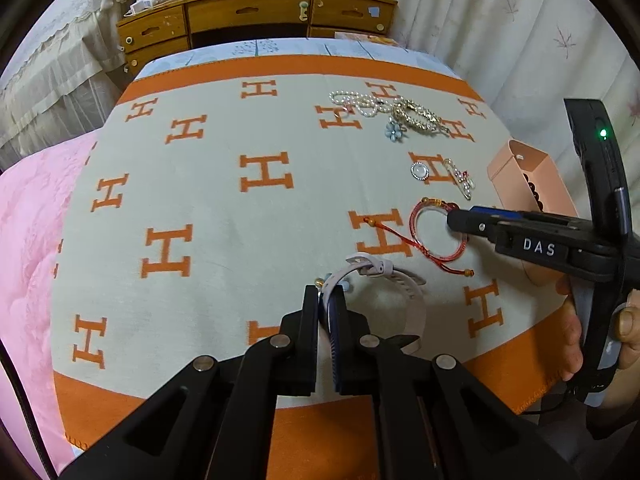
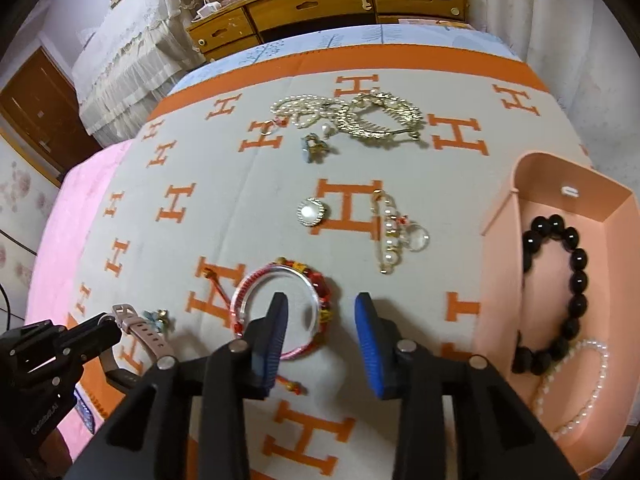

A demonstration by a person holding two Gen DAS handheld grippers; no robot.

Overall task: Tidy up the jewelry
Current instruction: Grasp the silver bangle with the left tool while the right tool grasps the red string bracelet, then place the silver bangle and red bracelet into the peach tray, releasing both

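Observation:
My left gripper (image 1: 325,300) is shut on the pale strap of a watch (image 1: 404,292) near the front of the blanket; it also shows in the right wrist view (image 2: 140,330). My right gripper (image 2: 320,312) is open, its jaws straddling the right side of a red cord bracelet (image 2: 280,276), which also shows in the left wrist view (image 1: 438,236). A pink box (image 2: 496,280) at the right holds a black bead bracelet (image 2: 576,272) and a white bead bracelet (image 2: 580,384).
On the orange-and-grey blanket (image 2: 224,184) lie a pearl necklace (image 2: 304,112), a gold hair claw (image 2: 384,120), a blue flower piece (image 2: 314,148), a round brooch (image 2: 314,212) and a pearl clip (image 2: 390,232). A wooden dresser (image 2: 340,8) stands behind.

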